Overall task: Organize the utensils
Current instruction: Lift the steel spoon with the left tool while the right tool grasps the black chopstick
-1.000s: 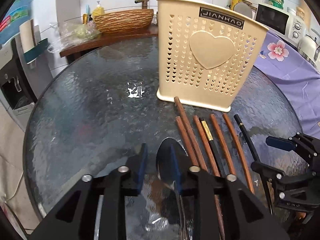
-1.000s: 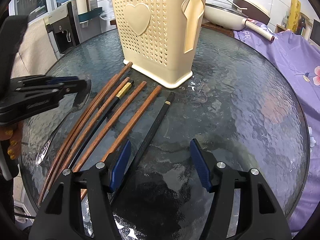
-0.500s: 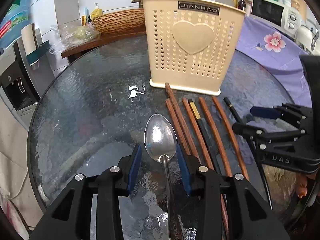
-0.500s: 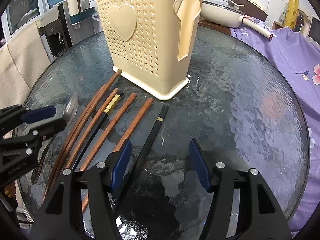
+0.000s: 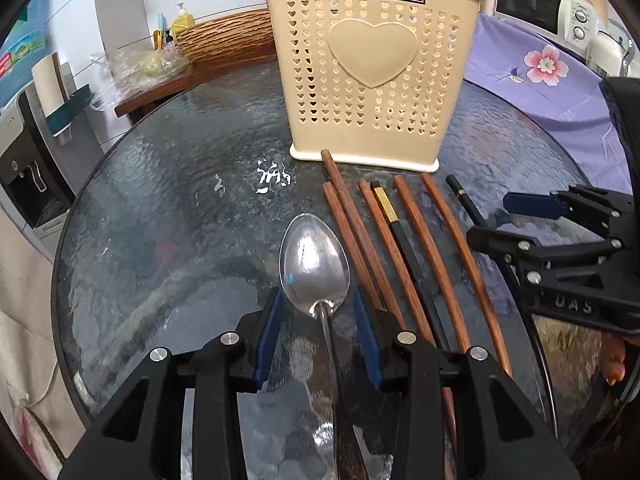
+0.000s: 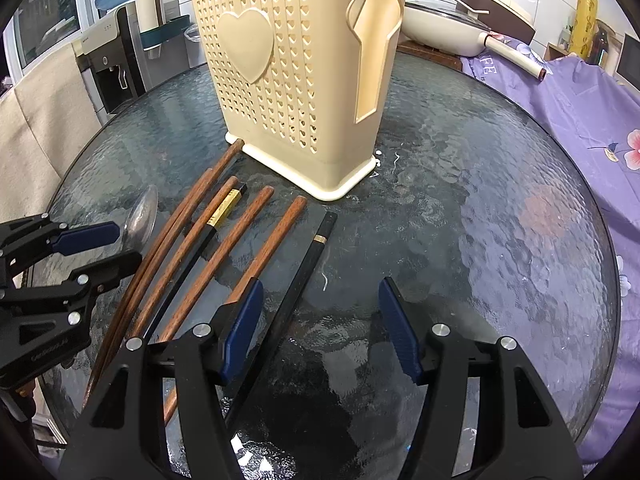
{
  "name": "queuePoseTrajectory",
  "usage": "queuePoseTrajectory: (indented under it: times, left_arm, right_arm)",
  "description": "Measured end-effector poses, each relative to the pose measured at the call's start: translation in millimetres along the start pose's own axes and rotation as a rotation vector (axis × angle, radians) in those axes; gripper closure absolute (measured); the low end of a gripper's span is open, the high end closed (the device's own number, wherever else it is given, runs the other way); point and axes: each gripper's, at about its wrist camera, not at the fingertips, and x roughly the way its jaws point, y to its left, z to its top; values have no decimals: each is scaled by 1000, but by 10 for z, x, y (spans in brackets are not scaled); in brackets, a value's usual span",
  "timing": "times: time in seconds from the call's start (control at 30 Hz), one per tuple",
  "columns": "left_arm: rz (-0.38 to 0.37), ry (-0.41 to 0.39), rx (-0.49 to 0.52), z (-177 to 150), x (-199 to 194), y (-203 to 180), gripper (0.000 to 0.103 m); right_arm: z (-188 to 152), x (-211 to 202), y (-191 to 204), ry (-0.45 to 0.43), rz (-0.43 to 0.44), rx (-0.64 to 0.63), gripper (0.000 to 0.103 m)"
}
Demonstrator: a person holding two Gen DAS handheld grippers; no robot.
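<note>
Blue-padded and black, the left gripper has just been opening its jaws; the steel spoon lies between them, its neck clear of both pads and its bowl pointing toward the cream holder. Right of the spoon, brown and black chopsticks lie side by side on the glass table, ends near the holder's base. The right gripper hovers with jaws wide and nothing gripped, just beside the outermost black chopstick, in front of the holder.

spoon handle: cut off at 6 o'clock edge | wooden chopsticks near ends: hidden behind right gripper fingers | holder interior: unseen
</note>
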Motion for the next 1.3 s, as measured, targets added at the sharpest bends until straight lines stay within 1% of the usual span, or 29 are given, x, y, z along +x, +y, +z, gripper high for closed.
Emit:
queuePoseTrajectory:
  times: [0.27,0.4,0.57,0.6,0.7,0.77,1.03,1.2,1.23,1.3]
  left_arm:
    - [20,-1,-8,129,102,-29,67]
    - [29,4,-17,160,128,-22,67]
    - [33,13,-28,219,164,-2,66]
    - [37,12,-23,224,168,-6,66]
    - [46,11,-24,221,169,-1,59]
    - [47,11,-24,208,163,16,49]
    - [47,8,-18,211,184,27,49]
    - [51,7,-16,275,224,15,52]
    - [49,6,-16,284,228,19,53]
    - [42,8,-22,303,242,29,56]
  right_arm:
    - [48,28,20,9,-12,12,43]
    - [92,53,40,12,-19,19,48]
    - [133,74,61,11,-20,20,51]
    - [132,74,65,11,-20,19,52]
    - [136,71,72,11,-17,17,52]
    - [121,64,71,11,-17,14,52]
    - [107,59,58,15,-15,10,52]
    - [113,63,65,16,-17,14,53]
    - [119,65,67,16,-17,14,54]
    - [136,70,76,15,-18,12,65]
